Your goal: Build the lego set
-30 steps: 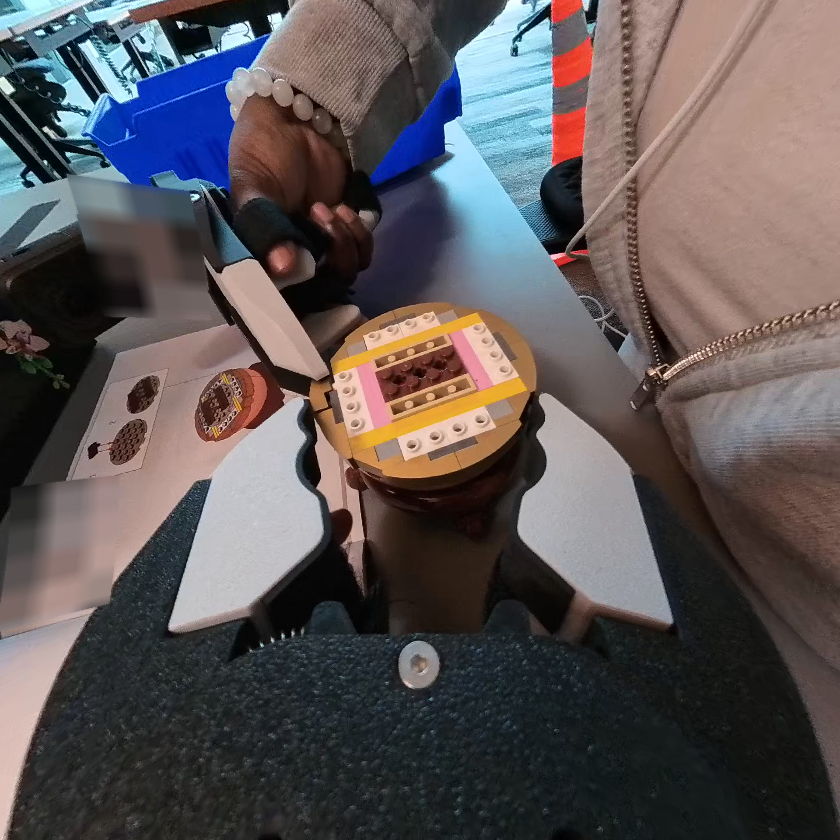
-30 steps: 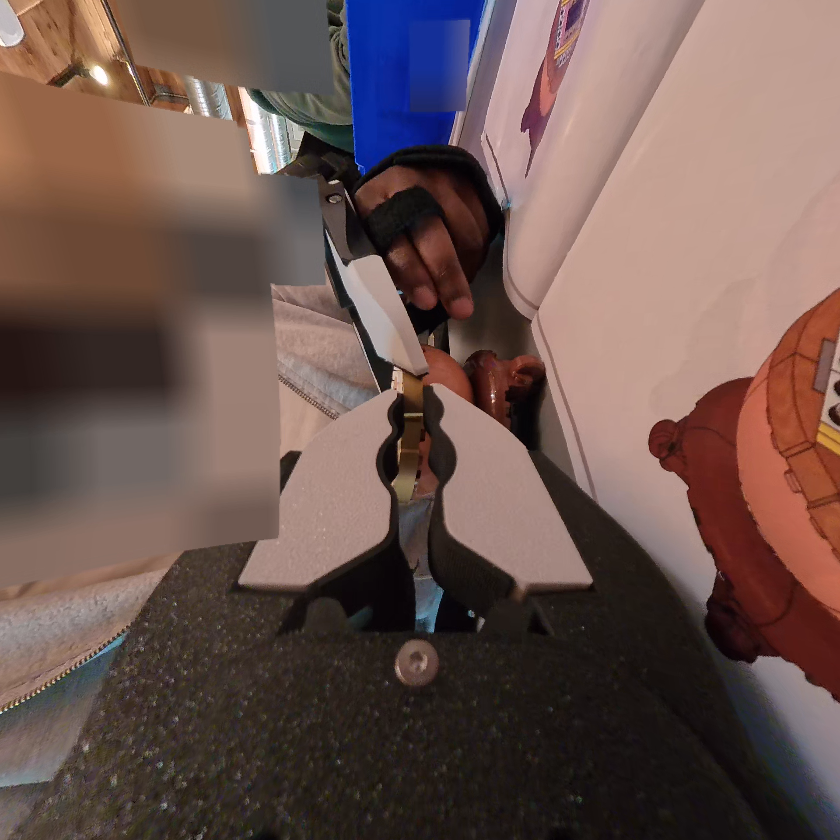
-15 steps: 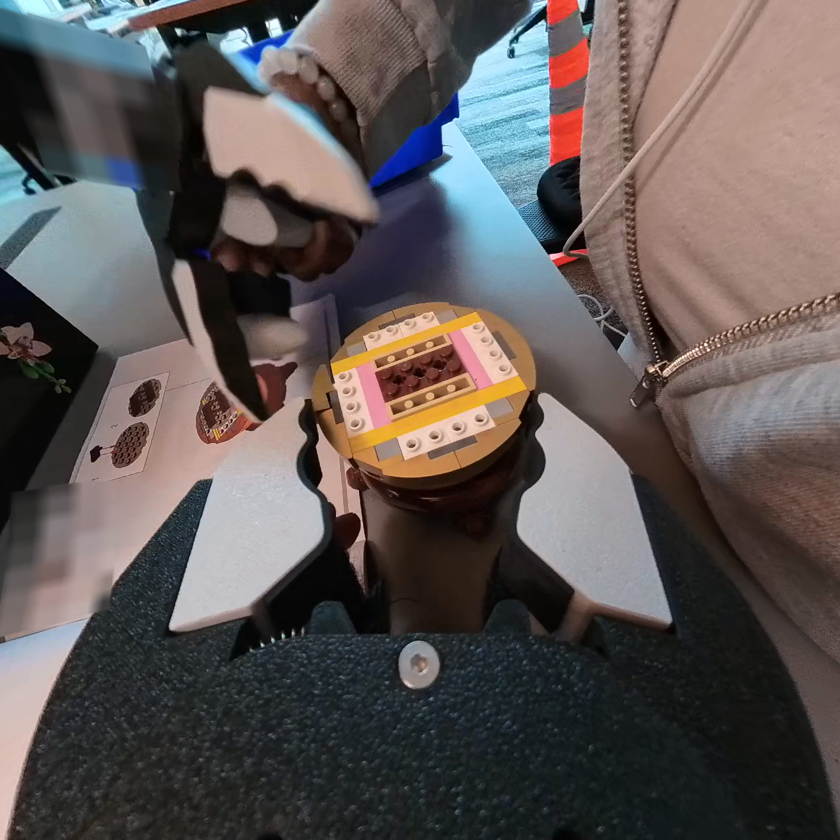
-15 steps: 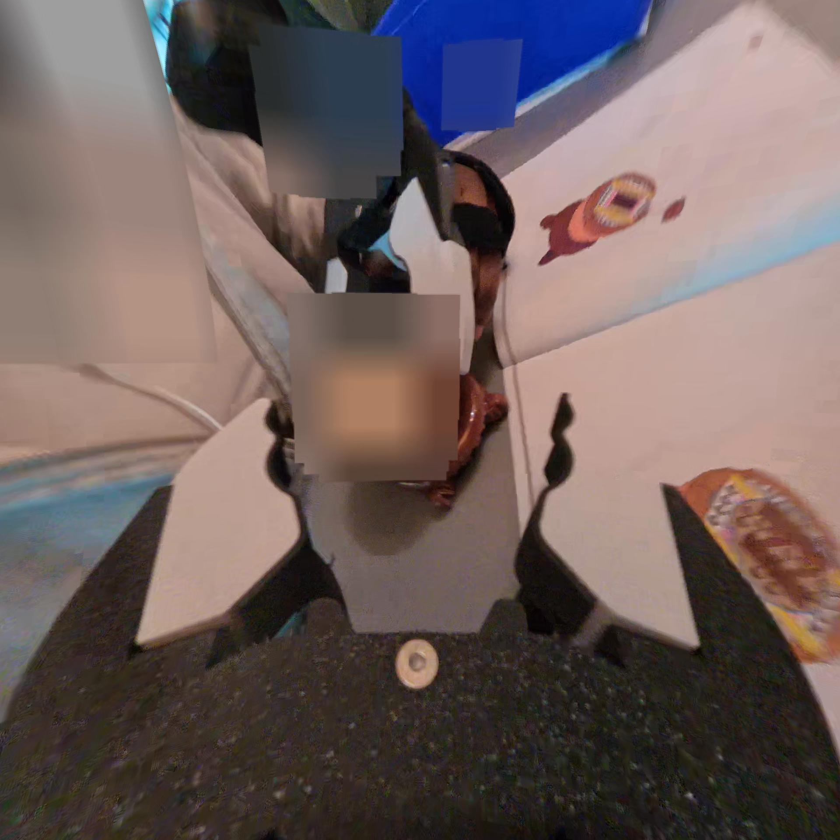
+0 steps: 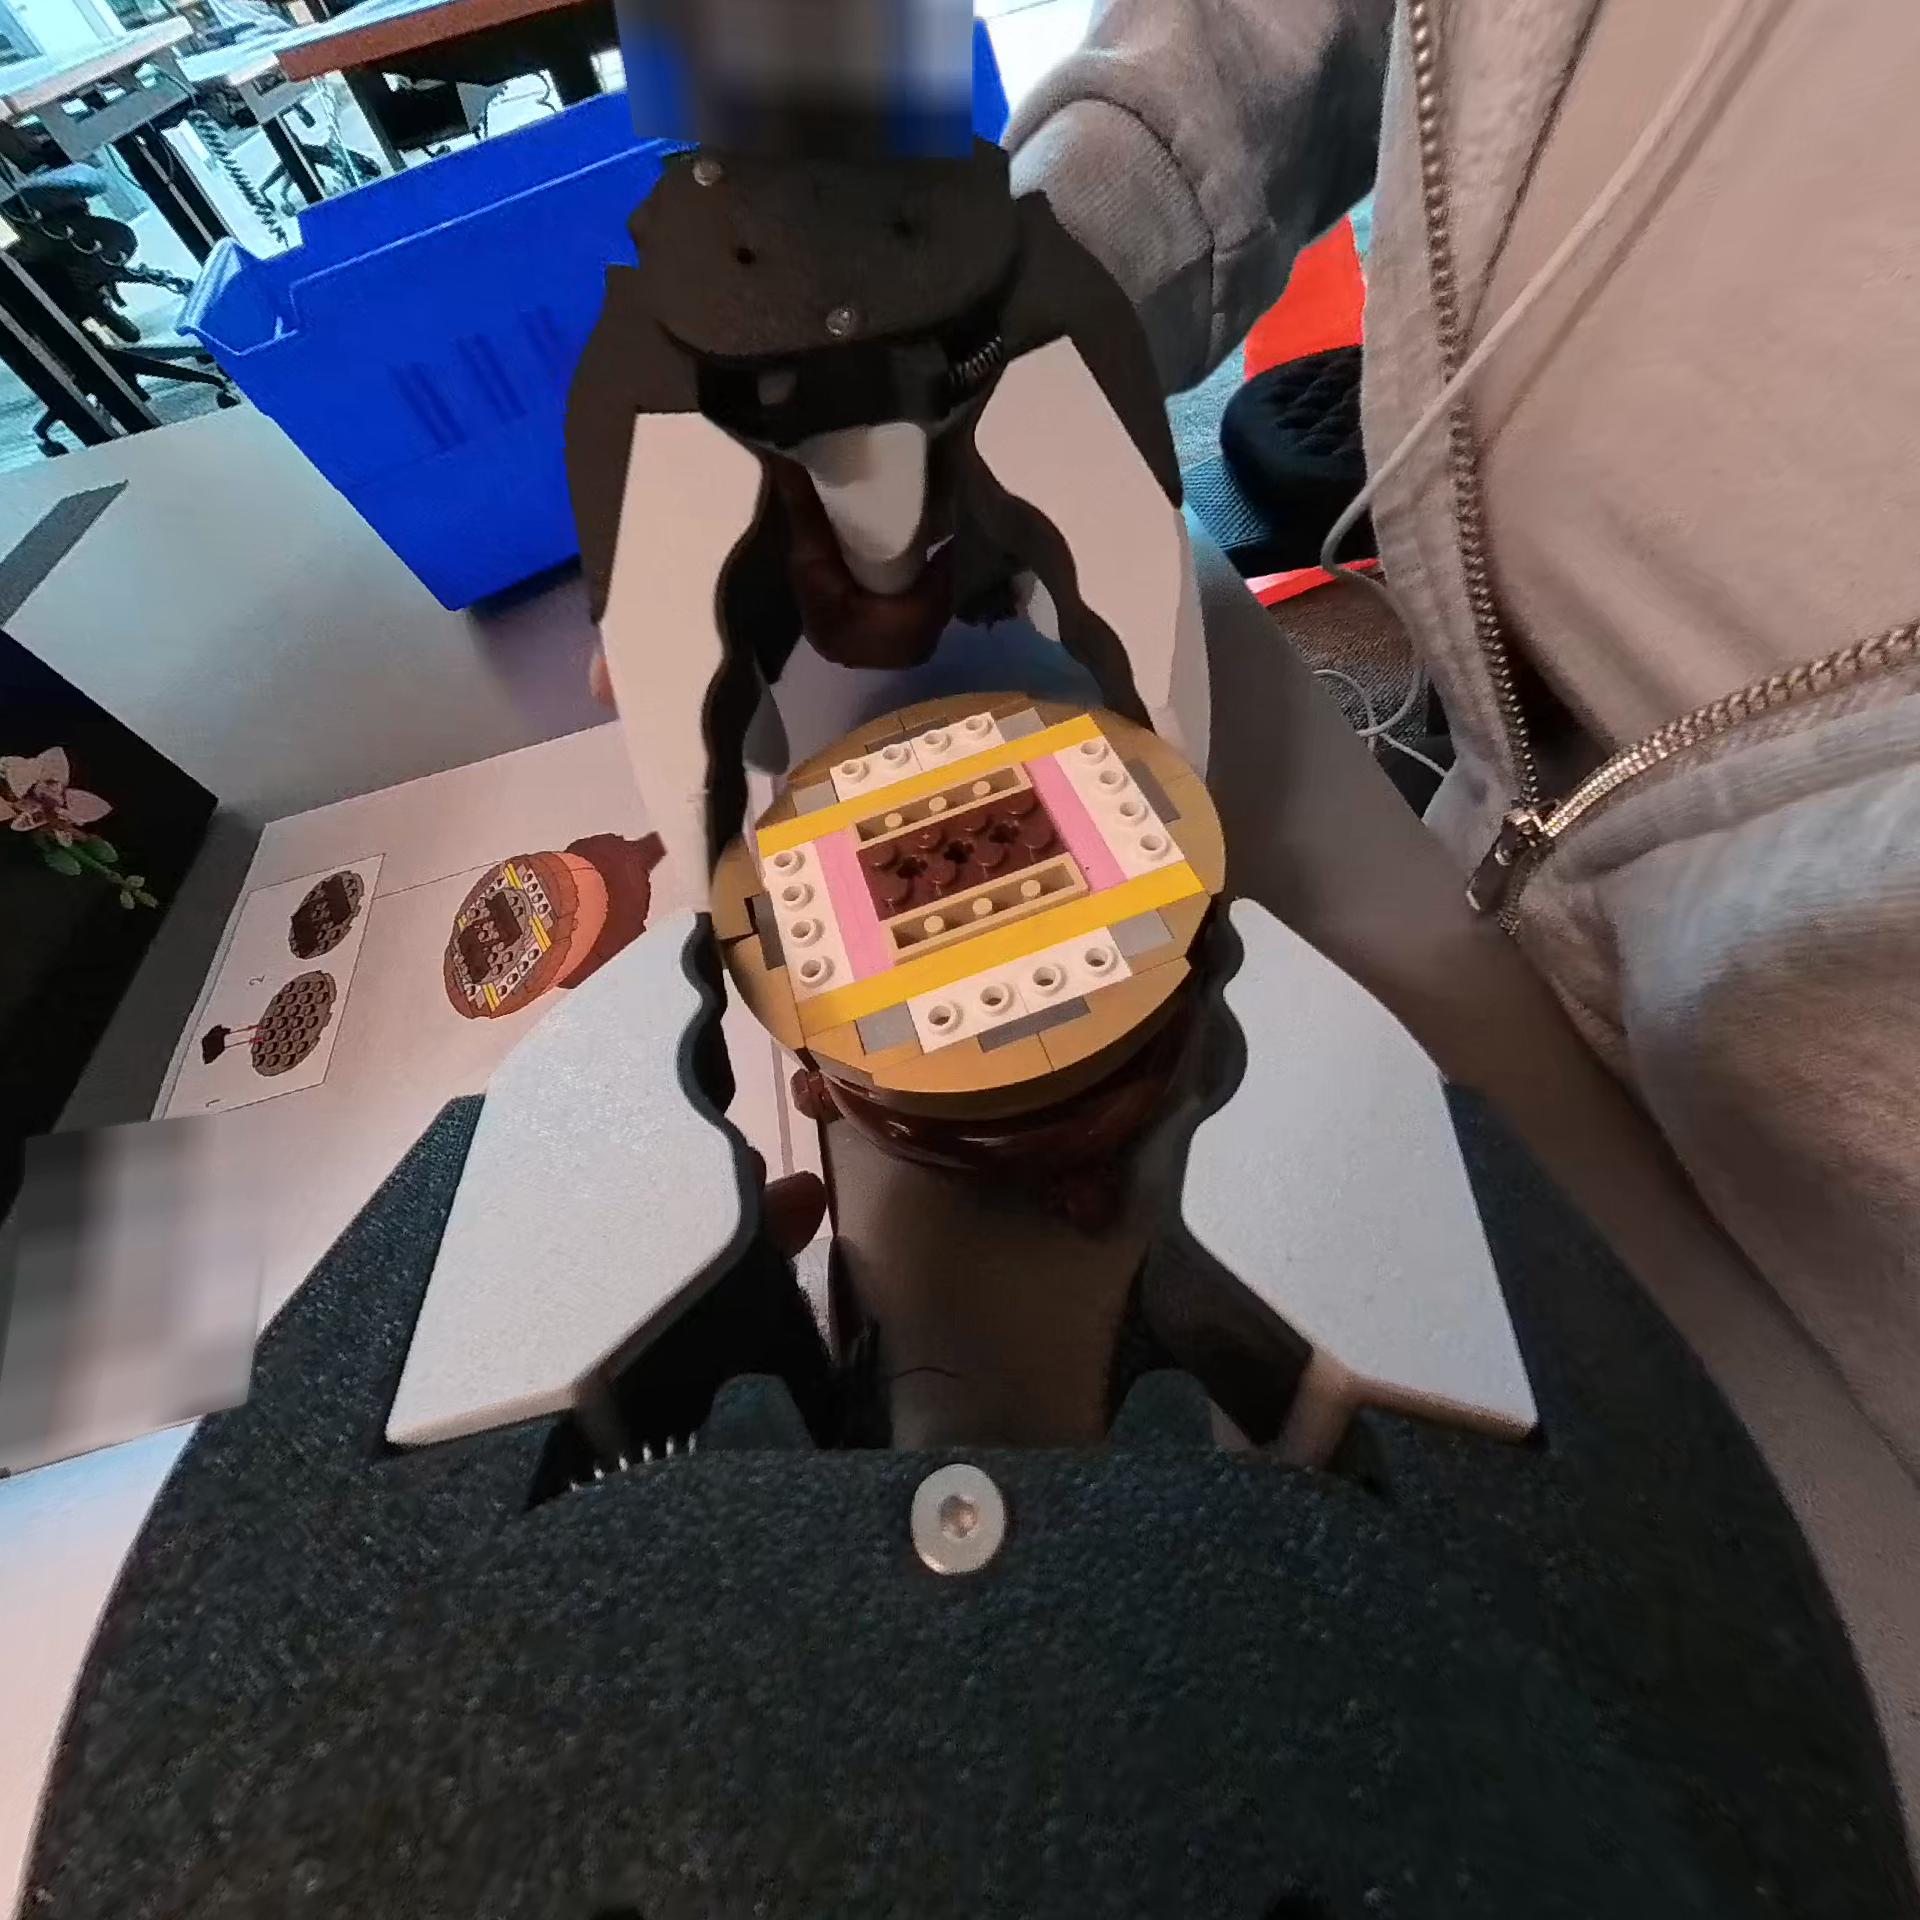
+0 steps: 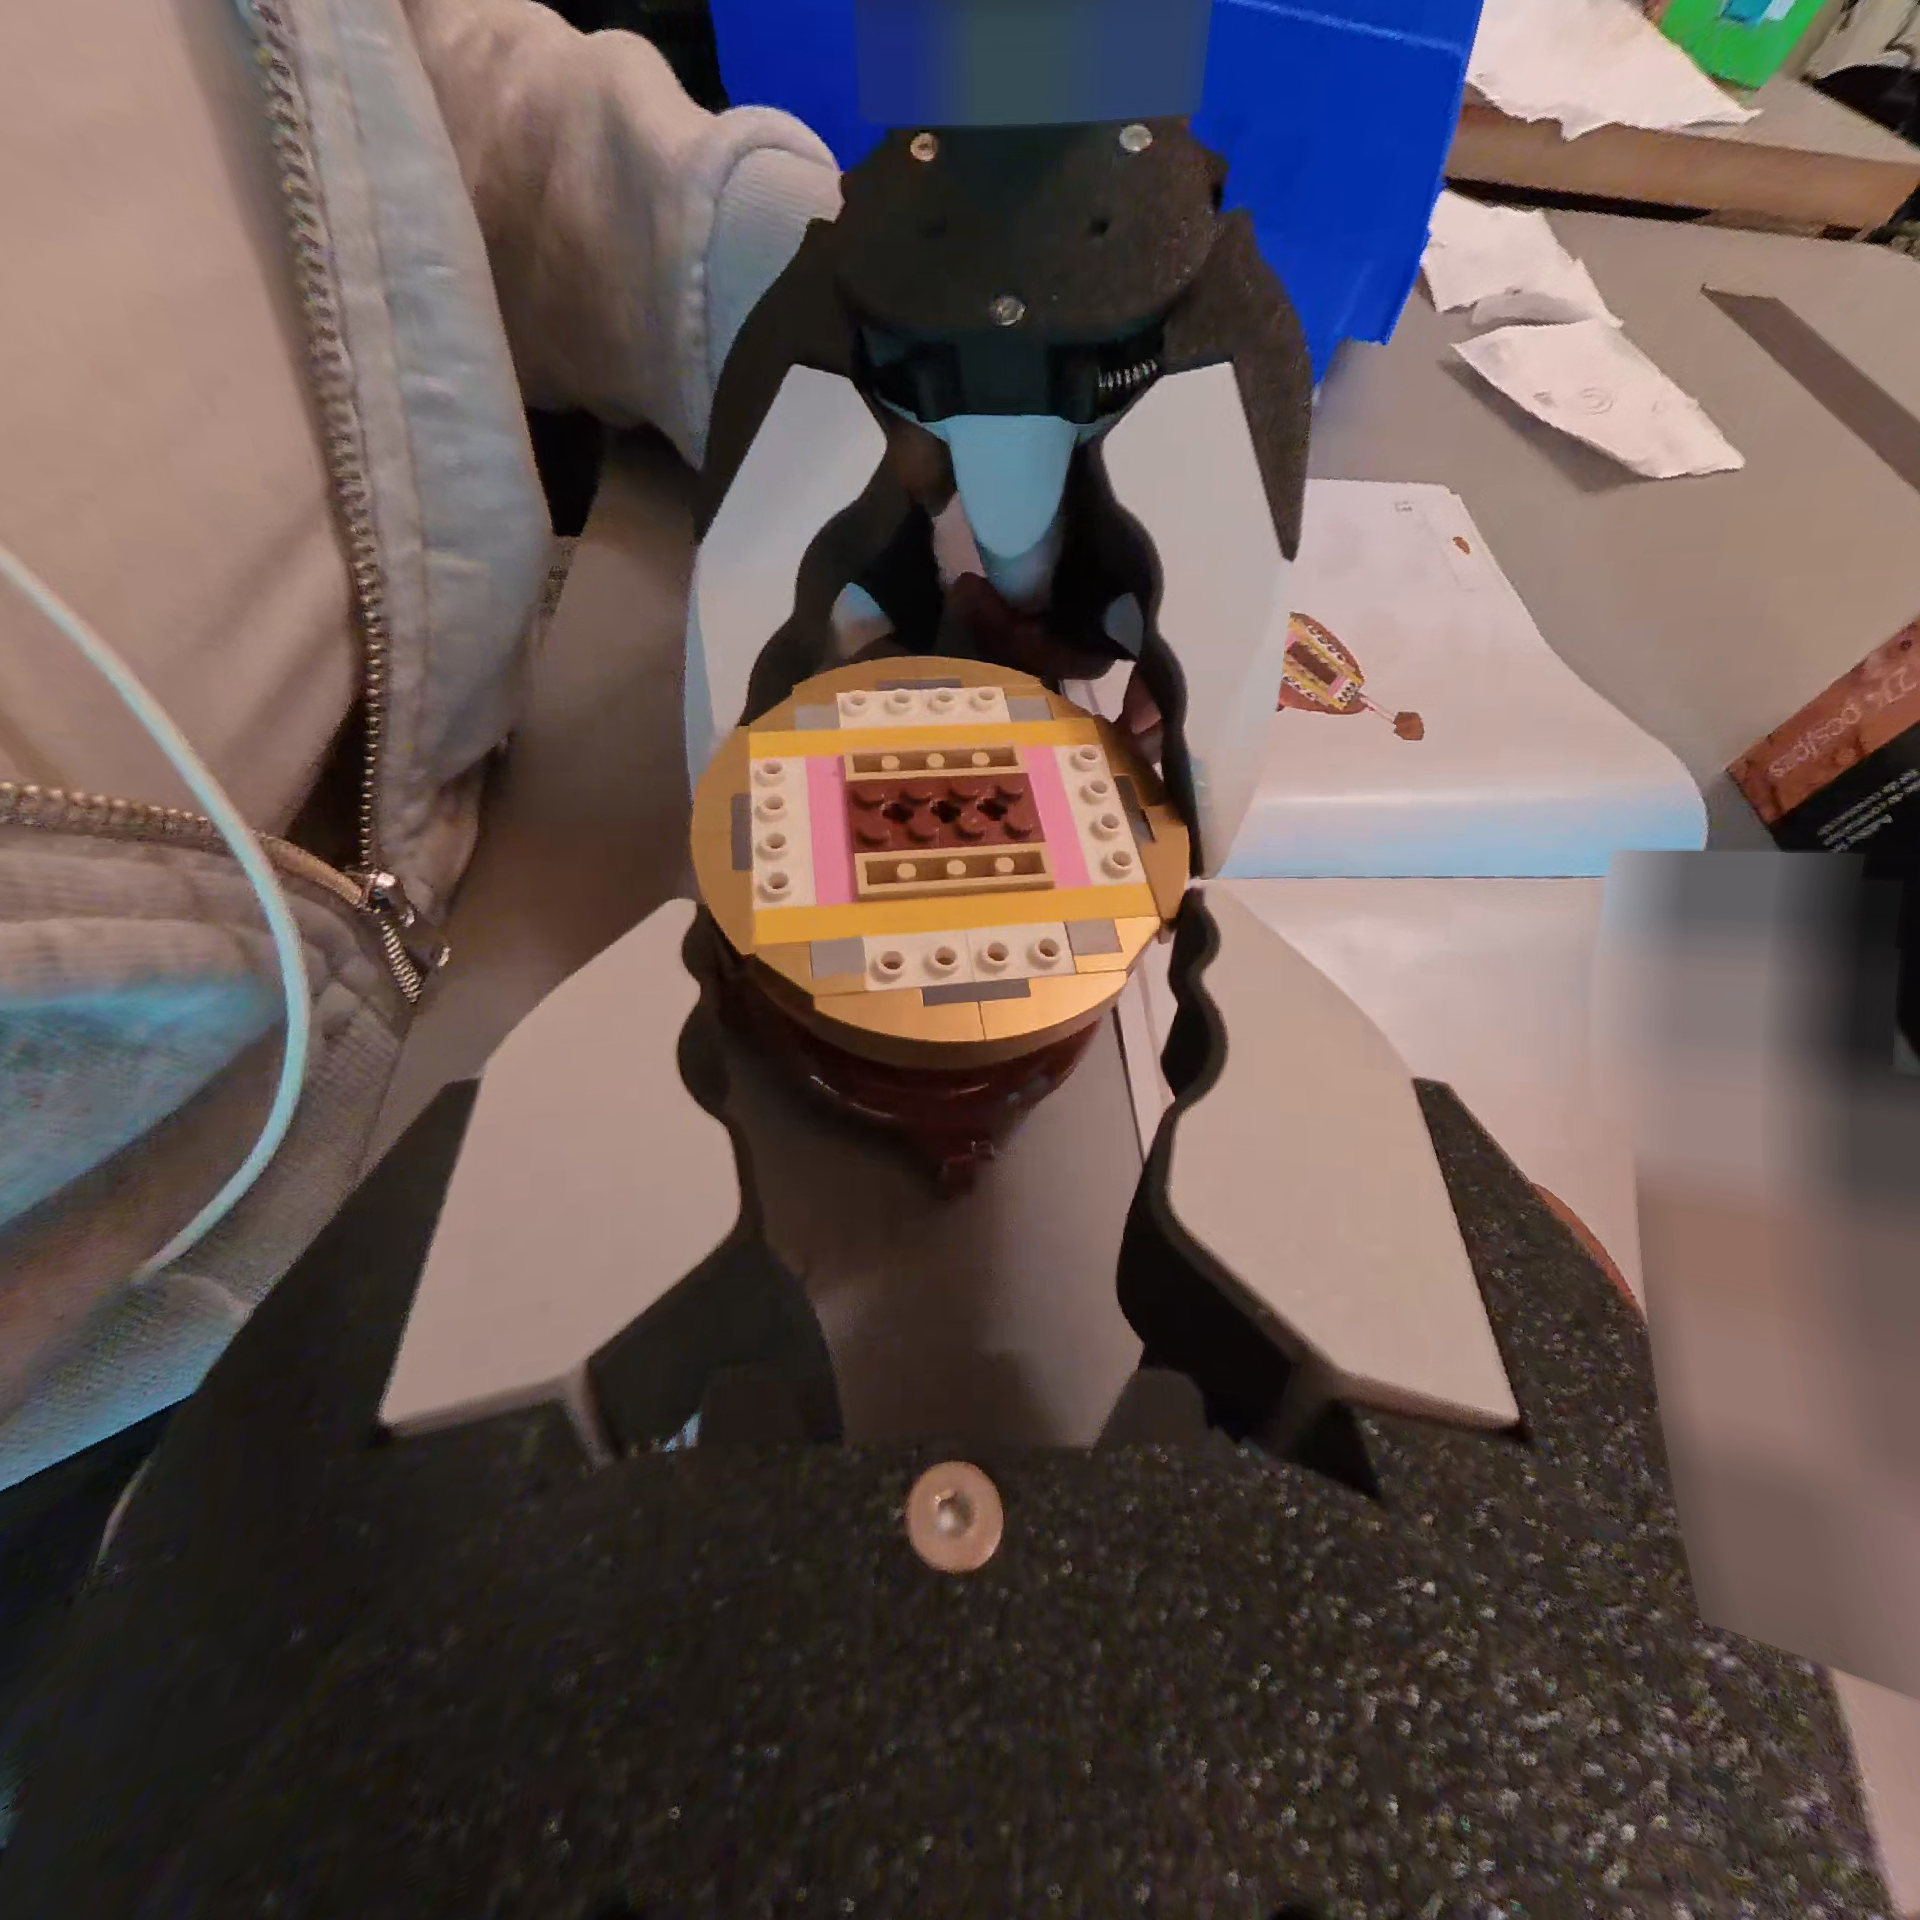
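A round lego model [image 5: 966, 894] has a tan disc top with yellow, pink and white strips, a dark brown studded middle and a dark brown body below. My left gripper [image 5: 966, 930] is shut on its sides, one finger on each side of the body. My right gripper [image 5: 930, 727] faces it from the far side, open and empty, its fingertips either side of the model's far rim. In the right wrist view the model [image 6: 935, 821] sits between my right gripper's [image 6: 935, 925] spread fingers, with the left gripper [image 6: 966, 717] behind it.
An open instruction booklet [image 5: 416, 935] lies on the grey table left of the model and also shows in the right wrist view [image 6: 1455, 727]. A blue bin [image 5: 436, 343] stands behind. A person's grey hoodie [image 5: 1662, 520] is close by. Loose papers [image 6: 1590, 395] and a dark box [image 6: 1839, 748] lie nearby. Only a small space, under 4 cm, lies between the two pairs of fingers.
My right gripper was shut on a thin tan piece at the model's side. It opened, lifted away and swung round to face the left gripper, astride the model. The left gripper kept still.
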`<state>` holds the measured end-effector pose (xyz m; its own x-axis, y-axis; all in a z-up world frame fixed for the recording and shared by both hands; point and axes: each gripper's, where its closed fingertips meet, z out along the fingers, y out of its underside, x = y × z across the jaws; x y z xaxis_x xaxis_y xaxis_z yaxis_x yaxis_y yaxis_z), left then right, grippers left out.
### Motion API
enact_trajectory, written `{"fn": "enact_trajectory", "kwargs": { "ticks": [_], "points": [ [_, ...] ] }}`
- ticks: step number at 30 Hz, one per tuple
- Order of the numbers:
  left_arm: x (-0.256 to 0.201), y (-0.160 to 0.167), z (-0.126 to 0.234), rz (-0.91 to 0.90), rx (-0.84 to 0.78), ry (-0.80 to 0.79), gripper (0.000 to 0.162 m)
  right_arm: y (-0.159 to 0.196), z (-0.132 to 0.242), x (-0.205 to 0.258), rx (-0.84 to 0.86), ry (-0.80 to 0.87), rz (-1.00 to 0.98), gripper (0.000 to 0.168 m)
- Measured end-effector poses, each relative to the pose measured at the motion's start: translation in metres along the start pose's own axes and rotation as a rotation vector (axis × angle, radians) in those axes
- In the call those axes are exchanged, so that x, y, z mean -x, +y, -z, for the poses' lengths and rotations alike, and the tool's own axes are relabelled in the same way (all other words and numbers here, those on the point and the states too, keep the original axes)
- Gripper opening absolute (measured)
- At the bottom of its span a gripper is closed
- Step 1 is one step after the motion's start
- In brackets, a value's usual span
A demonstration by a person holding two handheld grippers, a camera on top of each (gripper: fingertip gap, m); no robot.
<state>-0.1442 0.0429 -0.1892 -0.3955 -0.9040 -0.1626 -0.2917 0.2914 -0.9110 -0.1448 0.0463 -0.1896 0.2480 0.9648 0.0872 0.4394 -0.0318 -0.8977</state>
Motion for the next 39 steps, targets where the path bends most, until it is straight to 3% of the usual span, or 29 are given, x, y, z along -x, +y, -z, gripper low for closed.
{"fn": "enact_trajectory", "kwargs": {
  "ticks": [12, 26, 29, 31, 33, 39],
  "points": [
    [-0.0003, 0.0018, -0.0011, 0.02, 0.038, 0.003, 0.09, 0.0022, 0.0006, 0.0011, 0.072, -0.024, -0.002, 0.081],
    [-0.0003, 0.001, -0.001, 0.013, 0.011, 0.01, 0.086, 0.0032, 0.0017, 0.0009, 0.041, -0.029, -0.001, 0.08],
    [0.0014, 0.0017, -0.001, 0.031, 0.039, -0.004, 0.087, 0.0035, 0.0027, -0.0017, 0.04, -0.007, -0.005, 0.08],
    [0.0075, 0.0039, 0.0012, 0.024, 0.062, -0.069, 0.099, 0.0038, 0.0031, -0.0035, 0.029, 0.01, -0.021, 0.081],
    [0.0037, 0.0026, 0.0015, -0.023, 0.038, -0.077, 0.086, 0.0033, 0.0028, -0.0028, 0.023, 0.013, -0.015, 0.081],
    [0.0022, 0.0024, 0.0018, -0.065, 0.031, -0.061, 0.083, 0.003, 0.0022, 0.0001, 0.026, 0.007, -0.006, 0.081]
  ]
}}
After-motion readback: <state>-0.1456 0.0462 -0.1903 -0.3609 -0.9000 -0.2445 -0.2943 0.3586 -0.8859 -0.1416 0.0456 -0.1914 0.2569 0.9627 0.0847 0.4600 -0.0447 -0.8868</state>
